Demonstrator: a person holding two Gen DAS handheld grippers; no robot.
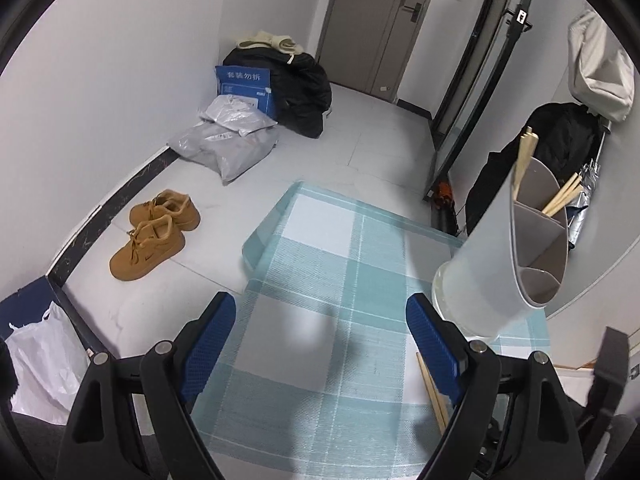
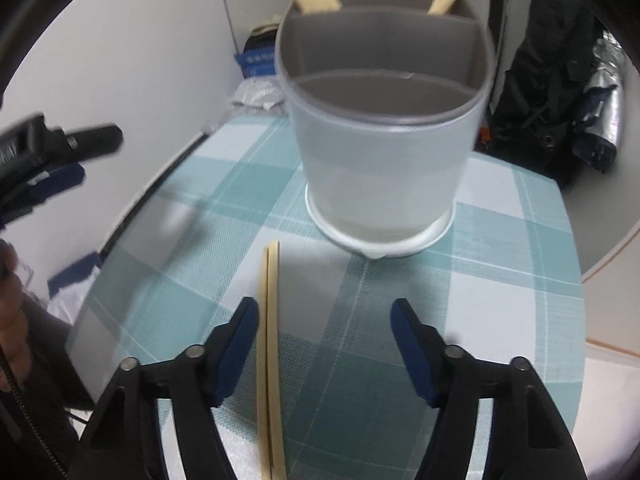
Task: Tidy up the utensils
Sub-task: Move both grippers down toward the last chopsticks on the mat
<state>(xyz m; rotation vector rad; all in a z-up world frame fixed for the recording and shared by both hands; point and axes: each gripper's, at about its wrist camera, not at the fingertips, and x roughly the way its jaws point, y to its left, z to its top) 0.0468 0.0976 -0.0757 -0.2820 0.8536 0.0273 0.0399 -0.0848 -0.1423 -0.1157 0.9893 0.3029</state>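
Checked bench [image 2: 500, 240] carries a divided holder [image 2: 380, 160] and loose chopsticks [image 2: 269, 340]; left claw [image 1: 320, 336] and right claw [image 2: 324, 344] both gape wide, holding nothing.

Home entryway: shoes [image 1: 154, 234] on tiled floor, door [image 1: 376, 20], checked tablecloth [image 1: 332, 320]

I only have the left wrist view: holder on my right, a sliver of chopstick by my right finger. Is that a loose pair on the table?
Observer: Yes. The right wrist view shows a pair of chopsticks lying side by side on the checked tablecloth, pointing toward the utensil holder.
Operator: Has the right tongs got them?
Observer: No. The right tongs are open; the pair lies just inside their left finger, ungripped.
Operator: Any free compartment?
Observer: The one nearest the right camera looks empty; chopsticks stand only in the two behind it.
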